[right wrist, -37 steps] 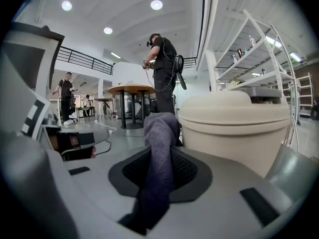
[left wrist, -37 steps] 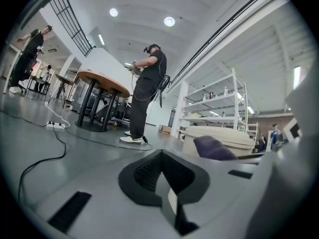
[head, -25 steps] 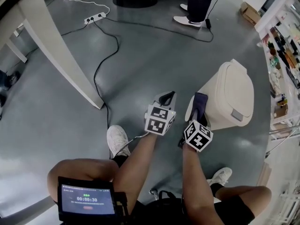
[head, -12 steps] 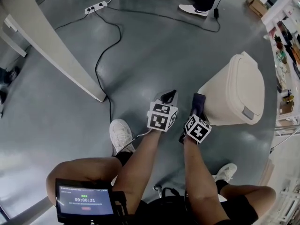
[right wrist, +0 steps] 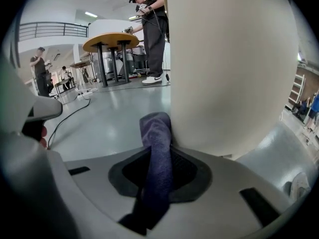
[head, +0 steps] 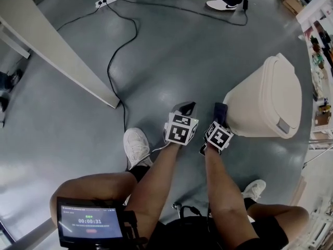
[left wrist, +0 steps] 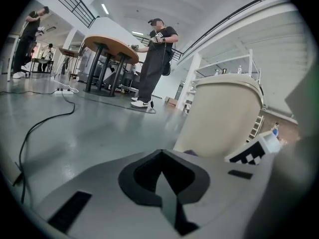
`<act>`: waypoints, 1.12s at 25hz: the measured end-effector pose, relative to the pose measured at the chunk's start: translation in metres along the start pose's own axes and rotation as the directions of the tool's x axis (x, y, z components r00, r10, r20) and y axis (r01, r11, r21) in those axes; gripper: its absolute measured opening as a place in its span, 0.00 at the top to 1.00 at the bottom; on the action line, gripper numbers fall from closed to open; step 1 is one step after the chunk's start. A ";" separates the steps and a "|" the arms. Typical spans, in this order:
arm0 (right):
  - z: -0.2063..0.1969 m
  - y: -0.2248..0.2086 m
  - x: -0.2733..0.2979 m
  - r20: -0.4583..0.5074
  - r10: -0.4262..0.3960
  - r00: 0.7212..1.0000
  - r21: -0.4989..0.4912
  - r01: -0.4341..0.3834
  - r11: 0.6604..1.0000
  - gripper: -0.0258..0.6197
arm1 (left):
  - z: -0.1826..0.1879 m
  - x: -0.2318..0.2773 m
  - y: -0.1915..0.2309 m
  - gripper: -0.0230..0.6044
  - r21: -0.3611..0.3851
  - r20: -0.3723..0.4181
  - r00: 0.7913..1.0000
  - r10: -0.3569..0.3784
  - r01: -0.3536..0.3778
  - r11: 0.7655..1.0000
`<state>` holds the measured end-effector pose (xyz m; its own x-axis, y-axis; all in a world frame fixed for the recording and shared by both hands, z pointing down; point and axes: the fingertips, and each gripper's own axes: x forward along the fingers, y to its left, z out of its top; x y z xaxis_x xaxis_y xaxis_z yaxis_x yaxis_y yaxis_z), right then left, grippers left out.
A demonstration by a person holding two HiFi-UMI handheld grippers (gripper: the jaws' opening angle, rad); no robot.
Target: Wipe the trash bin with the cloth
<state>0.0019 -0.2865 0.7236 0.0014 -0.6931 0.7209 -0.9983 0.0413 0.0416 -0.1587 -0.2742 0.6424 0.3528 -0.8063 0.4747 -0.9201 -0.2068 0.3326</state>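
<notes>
A cream trash bin (head: 265, 100) with a swing lid stands on the grey floor at the right of the head view. It fills the right gripper view as a bin wall (right wrist: 229, 68) and shows at the right of the left gripper view as the bin (left wrist: 219, 118). My right gripper (head: 220, 111) is shut on a dark blue cloth (right wrist: 155, 158), which is pressed against the bin's near side. The cloth (head: 220, 112) pokes out past the marker cube. My left gripper (head: 186, 108) hangs shut and empty just left of it, close to the bin.
A black cable (head: 117, 61) runs across the floor to a power strip (head: 108, 0) at the top left. A slanted white table leg (head: 57, 51) is on the left. A person's shoes (head: 223, 4) stand at the top; shelving (head: 317, 61) lines the right edge. My own shoes (head: 136, 146) sit below.
Both grippers have stayed side by side against the bin's near side. The head camera has tilted, so the bin and floor sit a little lower and further right in view.
</notes>
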 end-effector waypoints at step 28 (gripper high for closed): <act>0.213 0.017 -0.132 0.478 -0.009 0.878 0.197 -0.097 0.976 0.82 | 0.165 -0.037 -0.050 0.96 0.185 0.280 0.954 -0.103 0.052 0.981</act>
<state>-0.0281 -0.3477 0.4819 -0.0178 -0.9533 0.3016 -0.9856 -0.0340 -0.1655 -0.1536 -0.3250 0.4738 0.3843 -0.9033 0.1907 -0.9161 -0.3476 0.2001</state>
